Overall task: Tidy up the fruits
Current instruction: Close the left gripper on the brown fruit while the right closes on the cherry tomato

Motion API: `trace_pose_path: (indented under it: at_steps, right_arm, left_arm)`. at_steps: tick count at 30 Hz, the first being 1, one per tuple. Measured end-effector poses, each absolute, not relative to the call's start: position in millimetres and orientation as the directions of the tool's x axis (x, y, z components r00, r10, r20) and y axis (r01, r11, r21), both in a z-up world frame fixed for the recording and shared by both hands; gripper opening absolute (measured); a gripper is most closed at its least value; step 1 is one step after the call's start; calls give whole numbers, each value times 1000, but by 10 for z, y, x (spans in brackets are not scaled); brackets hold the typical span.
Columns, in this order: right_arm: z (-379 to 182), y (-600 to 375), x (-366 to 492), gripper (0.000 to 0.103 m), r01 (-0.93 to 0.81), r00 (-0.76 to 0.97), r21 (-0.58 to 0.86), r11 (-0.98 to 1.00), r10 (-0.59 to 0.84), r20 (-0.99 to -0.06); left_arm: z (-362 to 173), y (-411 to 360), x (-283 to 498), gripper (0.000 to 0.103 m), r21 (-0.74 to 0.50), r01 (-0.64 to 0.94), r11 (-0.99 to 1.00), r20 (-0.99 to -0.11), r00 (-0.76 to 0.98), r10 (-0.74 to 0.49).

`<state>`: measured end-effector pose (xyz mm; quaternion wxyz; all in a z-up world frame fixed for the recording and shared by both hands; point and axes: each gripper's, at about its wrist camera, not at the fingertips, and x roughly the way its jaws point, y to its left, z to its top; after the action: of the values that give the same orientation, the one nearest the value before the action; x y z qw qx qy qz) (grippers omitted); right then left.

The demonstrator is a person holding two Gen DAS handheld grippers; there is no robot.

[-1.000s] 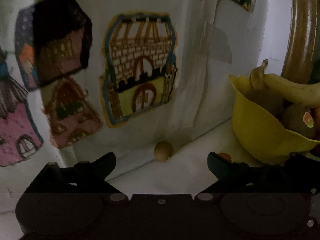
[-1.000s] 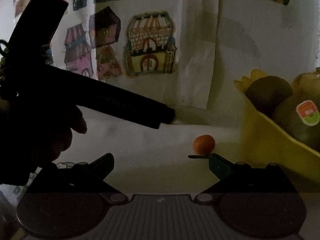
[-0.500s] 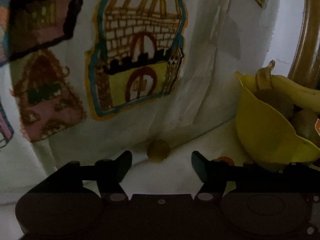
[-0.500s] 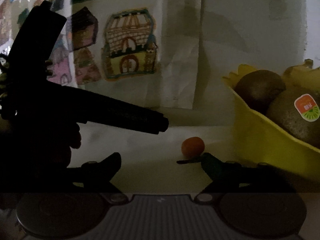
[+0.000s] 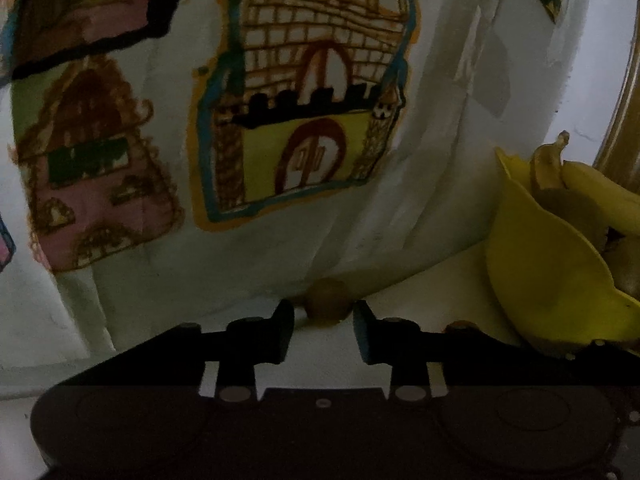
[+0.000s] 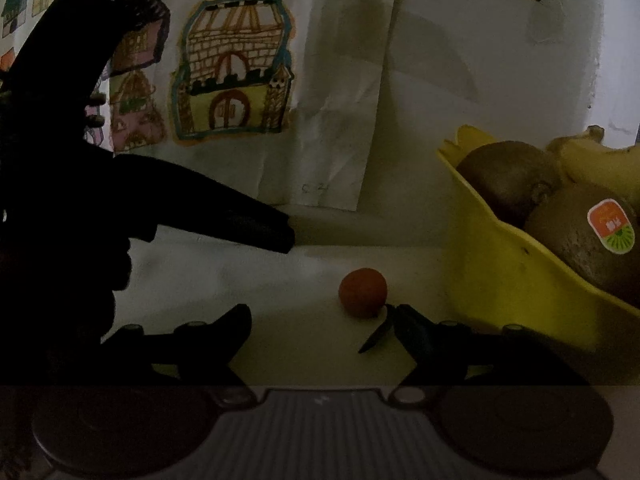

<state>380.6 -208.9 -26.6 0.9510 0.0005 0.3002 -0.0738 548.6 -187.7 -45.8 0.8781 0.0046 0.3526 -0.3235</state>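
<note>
Altogether two loose fruits lie on the white counter (image 6: 248, 280): one small round tan fruit (image 5: 327, 302) at its back edge beneath the paper house drawings (image 5: 308, 92), one small round orange fruit (image 6: 363, 292) beside the yellow plastic bowl (image 6: 516, 276), which holds two brown kiwis (image 6: 508, 178) and bananas (image 5: 600, 190). The left hand-held gripper (image 5: 323, 330) reaches low, jaws narrowed around the tan fruit; the right hand-held gripper (image 6: 320, 330) hovers wide.
</note>
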Motion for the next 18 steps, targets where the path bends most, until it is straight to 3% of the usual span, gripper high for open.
trace_pose_path:
  at_steps: [18]
  right_arm:
    - [-254,-2013,3846,73,156,801,-129,979,-201,-564]
  left_arm:
    - [-336,-1406,5359,28,-217,562,798,-637,538,-552]
